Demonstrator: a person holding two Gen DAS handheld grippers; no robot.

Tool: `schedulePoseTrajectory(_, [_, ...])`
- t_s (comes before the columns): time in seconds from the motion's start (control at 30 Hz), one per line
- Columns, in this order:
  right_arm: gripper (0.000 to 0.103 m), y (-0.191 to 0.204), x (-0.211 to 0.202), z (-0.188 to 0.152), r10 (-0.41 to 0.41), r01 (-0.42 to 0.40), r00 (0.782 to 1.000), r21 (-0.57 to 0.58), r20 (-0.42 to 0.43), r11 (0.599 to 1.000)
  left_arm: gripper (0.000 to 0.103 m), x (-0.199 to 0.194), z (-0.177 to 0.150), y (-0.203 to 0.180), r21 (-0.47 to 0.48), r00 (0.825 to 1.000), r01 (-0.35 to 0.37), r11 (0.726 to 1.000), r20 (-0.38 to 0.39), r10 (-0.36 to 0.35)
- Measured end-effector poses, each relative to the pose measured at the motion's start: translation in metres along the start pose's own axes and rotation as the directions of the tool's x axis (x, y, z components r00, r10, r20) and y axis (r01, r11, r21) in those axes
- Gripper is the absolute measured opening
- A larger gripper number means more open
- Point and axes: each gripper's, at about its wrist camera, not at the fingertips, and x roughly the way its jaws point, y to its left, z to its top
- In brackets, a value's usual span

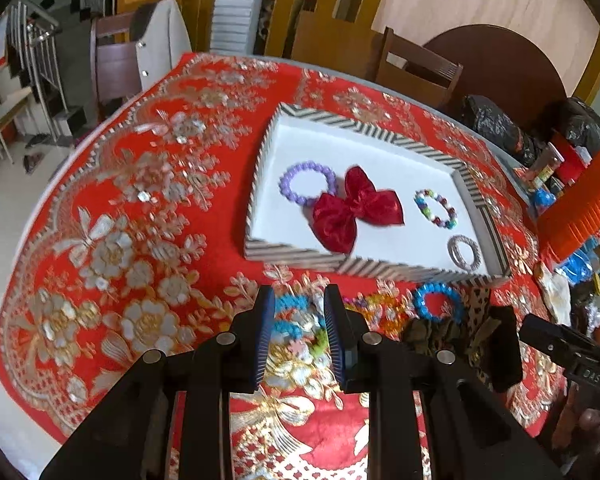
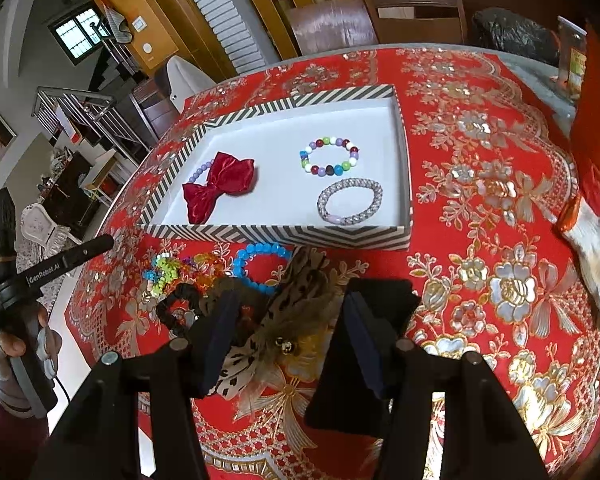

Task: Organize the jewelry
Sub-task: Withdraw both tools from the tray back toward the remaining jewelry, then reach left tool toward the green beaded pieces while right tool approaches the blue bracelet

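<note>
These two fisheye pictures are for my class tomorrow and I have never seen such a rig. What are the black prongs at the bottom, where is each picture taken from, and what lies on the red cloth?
No robot here: a person holds a two-finger gripper in each hand, with a camera on each looking along its fingers. One picture looks along the left gripper, the other along the right gripper.

On the red cloth sits a striped tray holding a red bow, a purple bracelet, a multicoloured bead bracelet and a silver bracelet.

In front of the tray wait a blue bracelet, small colourful bead pieces, a black scrunchie and a leopard-print bow.

Both grippers are open, holding nothing.
</note>
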Motion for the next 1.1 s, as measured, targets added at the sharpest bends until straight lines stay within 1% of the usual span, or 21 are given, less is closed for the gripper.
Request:
schedulePoseTrajectory(0.07, [0.058,-0.001,0.003,-0.002,0.000,0.000,1.000,0.000,-0.010,1.000,0.021,0.006,-0.003,0.003,-0.025,0.999,0.033,0.999,-0.030,-0.033])
schedulePoseTrajectory(0.13, [0.058,-0.001,0.007,-0.004,0.002,-0.002,1.000,0.001,-0.023,1.000,0.021,0.011,-0.003,0.009,-0.052,0.997,0.050,0.997,-0.052,-0.053])
schedulePoseTrajectory(0.17, [0.058,-0.001,0.010,-0.004,0.004,-0.004,1.000,0.001,-0.031,1.000,0.021,0.015,-0.003,0.013,-0.065,0.997,0.046,0.997,-0.063,-0.050])
schedulePoseTrajectory(0.23, [0.058,-0.001,0.013,-0.005,0.008,-0.008,0.999,0.000,-0.038,1.000,0.021,0.021,-0.002,0.018,-0.060,0.996,0.023,0.998,-0.079,-0.027])
schedulePoseTrajectory(0.33, [0.058,0.000,0.015,-0.006,0.016,-0.016,0.999,-0.005,-0.041,1.000,0.022,0.033,-0.002,0.024,-0.066,0.993,0.008,0.998,-0.117,-0.016])
schedulePoseTrajectory(0.43, [0.058,0.000,0.018,-0.007,0.017,-0.017,0.999,-0.001,-0.046,1.000,0.022,0.046,-0.002,0.028,-0.078,0.992,-0.008,0.997,-0.129,-0.003])
schedulePoseTrajectory(0.57, [0.058,0.002,0.022,-0.008,0.010,-0.010,0.998,-0.009,-0.063,1.000,0.022,0.061,-0.002,0.027,-0.058,0.989,-0.037,0.998,-0.147,0.028])
schedulePoseTrajectory(0.63, [0.058,0.006,0.023,-0.008,0.011,-0.012,0.998,-0.021,-0.067,1.000,0.022,0.063,-0.002,0.025,-0.031,0.990,-0.058,0.998,-0.130,0.053])
schedulePoseTrajectory(0.73, [0.058,0.019,0.018,-0.007,0.027,-0.031,0.998,-0.065,-0.049,0.997,0.022,0.067,-0.001,0.020,0.004,0.988,-0.083,0.997,-0.127,0.083])
schedulePoseTrajectory(0.8, [0.058,0.034,0.016,-0.004,0.056,-0.059,0.998,-0.112,-0.035,0.992,0.022,0.068,-0.001,0.020,0.023,0.988,-0.088,0.996,-0.126,0.090])
schedulePoseTrajectory(0.83, [0.058,0.047,0.017,-0.003,0.085,-0.090,0.996,-0.159,-0.040,0.983,0.022,0.068,-0.002,0.020,0.034,0.988,-0.088,0.996,-0.122,0.091])
schedulePoseTrajectory(0.9, [0.058,0.064,0.022,-0.003,0.098,-0.111,0.993,-0.230,-0.064,0.967,0.022,0.068,-0.002,0.021,0.051,0.988,-0.092,0.994,-0.117,0.098])
schedulePoseTrajectory(1.0, [0.047,0.098,0.047,-0.009,0.067,-0.105,0.991,-0.367,-0.113,0.924,0.022,0.066,-0.002,0.026,0.046,0.987,-0.091,0.995,-0.128,0.096])
schedulePoseTrajectory(1.1, [0.033,0.120,0.074,-0.015,0.017,-0.086,0.988,-0.456,-0.153,0.886,0.022,0.064,0.000,0.031,0.033,0.988,-0.092,0.995,-0.123,0.095])
